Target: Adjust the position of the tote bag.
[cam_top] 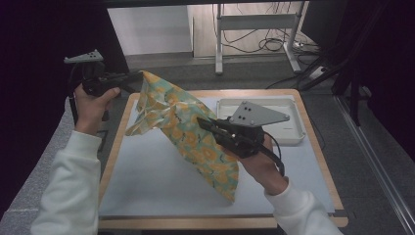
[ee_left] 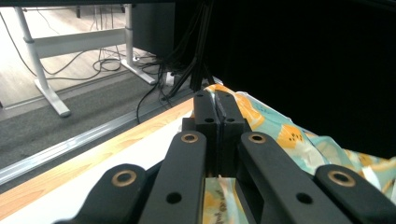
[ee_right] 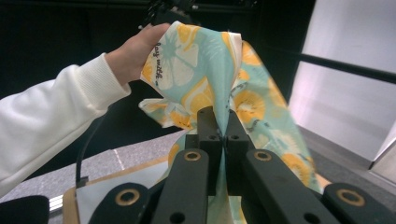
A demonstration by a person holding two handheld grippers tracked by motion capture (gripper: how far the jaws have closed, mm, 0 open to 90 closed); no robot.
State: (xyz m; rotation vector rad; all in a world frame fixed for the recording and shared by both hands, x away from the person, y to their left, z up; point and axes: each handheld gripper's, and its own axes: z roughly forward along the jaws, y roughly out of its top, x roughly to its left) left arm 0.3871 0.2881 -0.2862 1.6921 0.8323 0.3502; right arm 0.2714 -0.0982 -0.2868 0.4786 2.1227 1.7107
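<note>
A cloth (cam_top: 188, 132) printed with orange slices on pale turquoise hangs lifted above the white mat (cam_top: 147, 176). My left gripper (cam_top: 138, 78) is shut on its top corner at the upper left of the high view. In the left gripper view the cloth (ee_left: 280, 130) is pinched between the closed jaws (ee_left: 215, 100). My right gripper (cam_top: 201, 121) is shut on the cloth's edge near the middle. In the right gripper view the cloth (ee_right: 210, 70) rises from its jaws (ee_right: 219, 116) toward the other hand. The cloth's lowest corner (cam_top: 230, 196) reaches down near the mat.
A white rectangular tray (cam_top: 288, 134) lies at the back right of the wooden table (cam_top: 215, 223). Beyond the table are a white desk frame (cam_top: 254, 22) and floor cables (cam_top: 274, 44). Dark curtains close off both sides.
</note>
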